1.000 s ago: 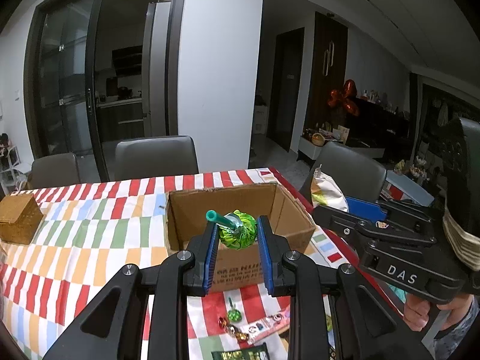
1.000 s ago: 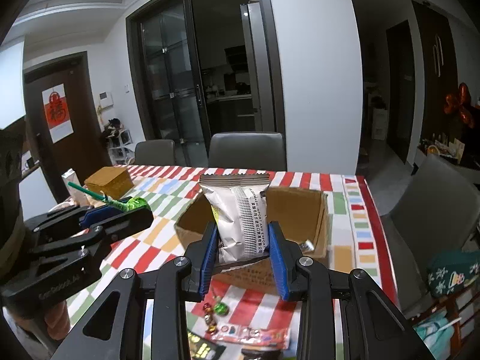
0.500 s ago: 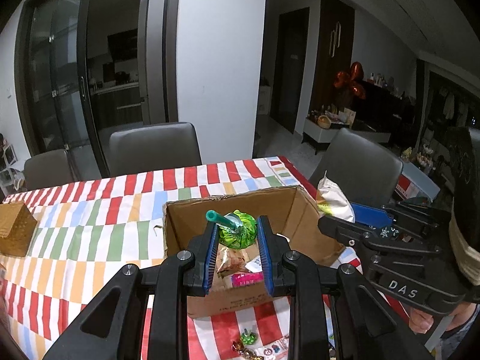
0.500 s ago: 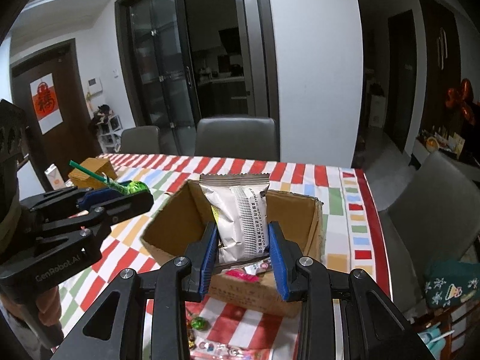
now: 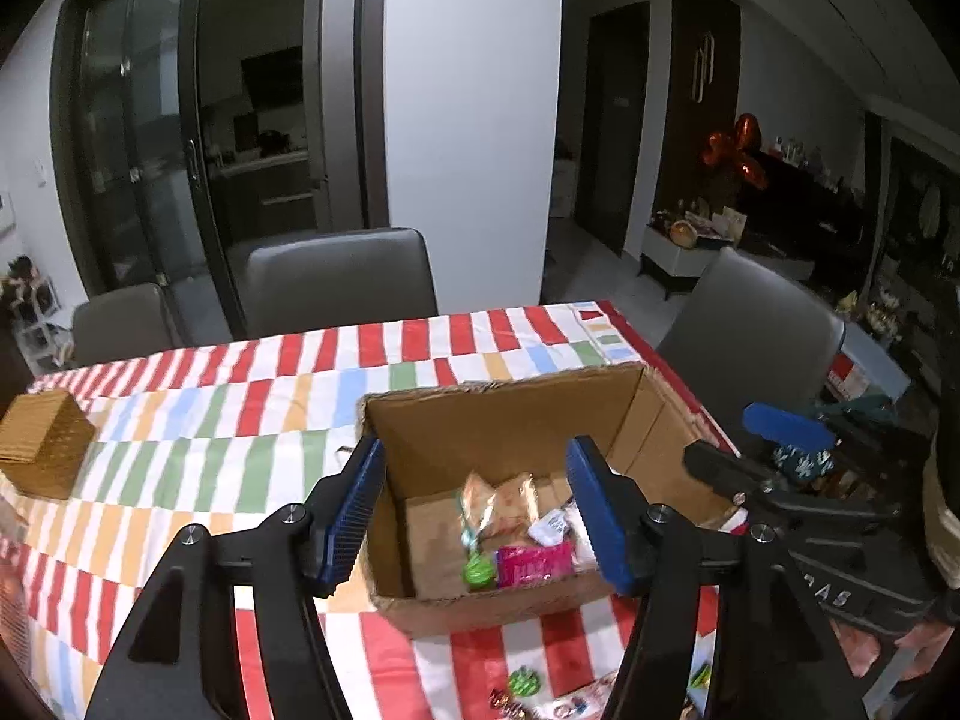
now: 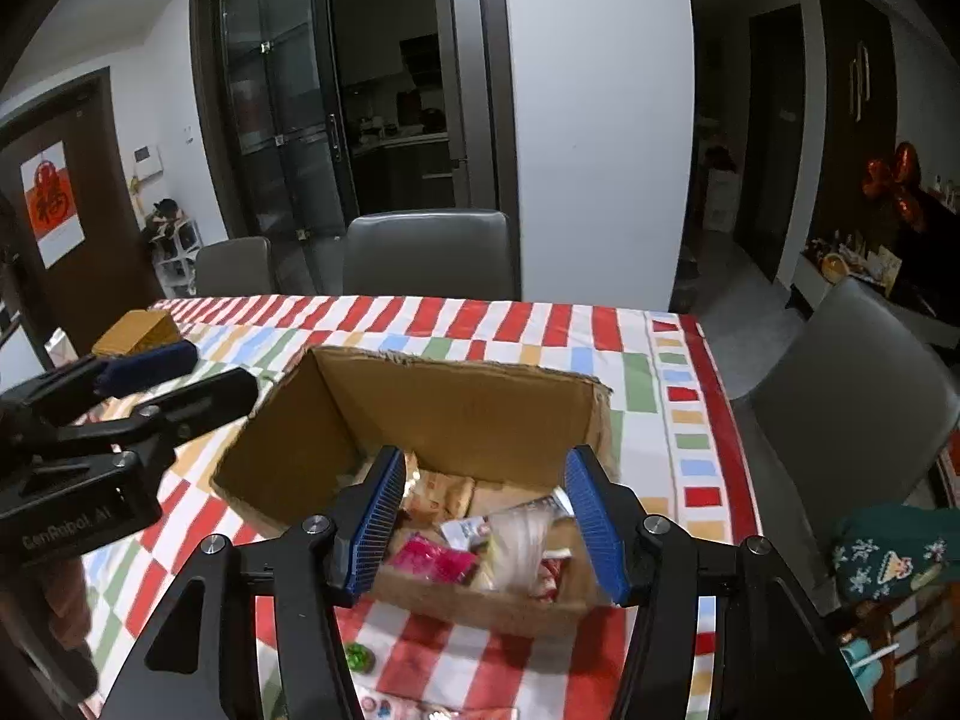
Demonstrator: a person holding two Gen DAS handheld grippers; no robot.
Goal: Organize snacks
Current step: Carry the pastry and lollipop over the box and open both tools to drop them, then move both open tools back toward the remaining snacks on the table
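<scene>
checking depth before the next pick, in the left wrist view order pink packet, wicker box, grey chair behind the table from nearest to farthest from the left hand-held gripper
Ranked from the left hand-held gripper:
1. pink packet: inside the cardboard box, just below the open jaws.
2. wicker box: far left on the striped tablecloth.
3. grey chair: behind the table's far edge.

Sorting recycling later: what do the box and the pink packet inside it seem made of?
Box: brown corrugated cardboard, matte, with ragged torn top edges. Pink packet: probably thin plastic film, glossy and crinkled; blur leaves foil possible.

Open cardboard box (image 5: 624,414), green lollipop (image 5: 478,570), pink packet (image 5: 534,564) inside
</scene>
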